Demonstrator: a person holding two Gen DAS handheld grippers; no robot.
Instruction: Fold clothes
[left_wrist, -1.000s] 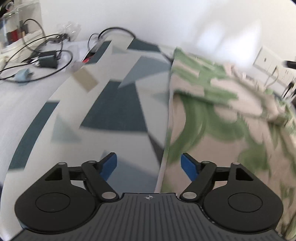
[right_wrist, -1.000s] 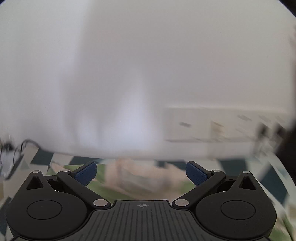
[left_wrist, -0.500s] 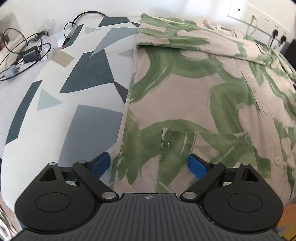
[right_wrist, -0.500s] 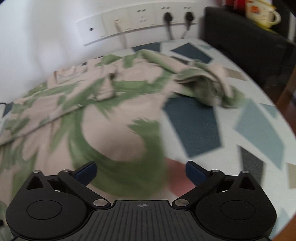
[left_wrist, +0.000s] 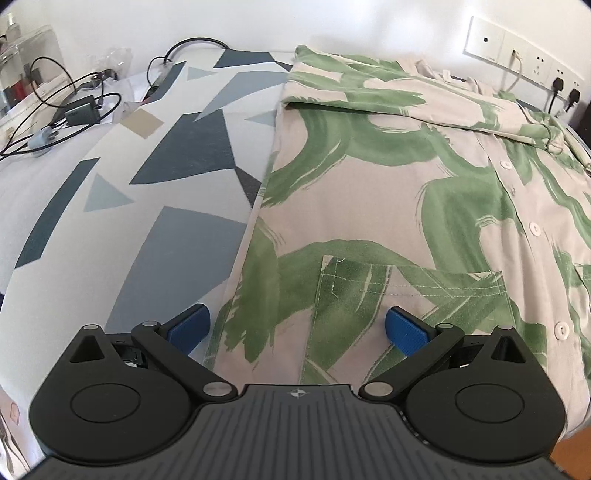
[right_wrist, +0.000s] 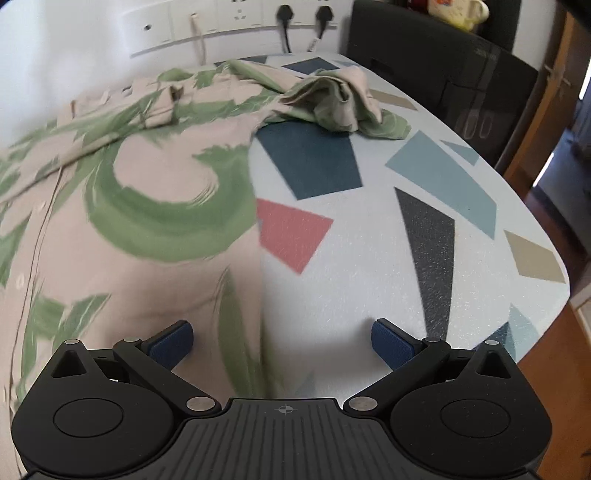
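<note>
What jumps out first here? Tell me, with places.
A beige shirt with green brushstrokes lies spread over the table's geometric-patterned cloth, one sleeve bunched at the far right. Both the left gripper and the right gripper hover open at its near edges.
</note>
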